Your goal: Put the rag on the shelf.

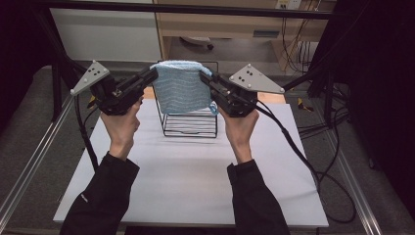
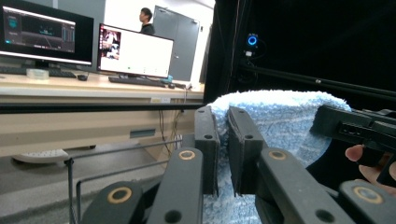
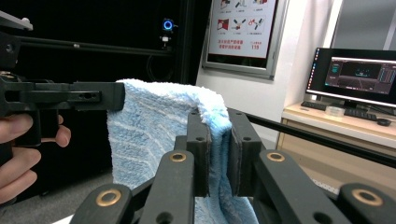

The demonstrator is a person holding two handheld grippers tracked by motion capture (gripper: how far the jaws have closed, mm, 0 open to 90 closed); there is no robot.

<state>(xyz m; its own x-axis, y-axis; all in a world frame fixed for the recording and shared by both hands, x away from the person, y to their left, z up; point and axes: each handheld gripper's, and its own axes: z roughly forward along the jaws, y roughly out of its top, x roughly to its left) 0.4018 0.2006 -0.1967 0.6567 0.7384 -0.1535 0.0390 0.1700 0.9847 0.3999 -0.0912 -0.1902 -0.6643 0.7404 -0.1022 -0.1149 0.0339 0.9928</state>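
A light blue towel (image 1: 180, 88) hangs stretched between the two grippers, above a black wire rack (image 1: 190, 122) on the white table. My left gripper (image 1: 152, 74) is shut on the towel's left top edge; in the left gripper view the cloth (image 2: 280, 121) is pinched between the black jaws. My right gripper (image 1: 205, 78) is shut on the right top edge, with the towel (image 3: 154, 126) draped down from its jaws. The towel's lower part hides the top of the rack.
The white table top (image 1: 195, 171) lies under both forearms. A black frame bar (image 1: 195, 9) crosses overhead at the back. Cables (image 1: 313, 161) trail off the right side. A desk with monitors (image 2: 135, 51) stands beyond the table.
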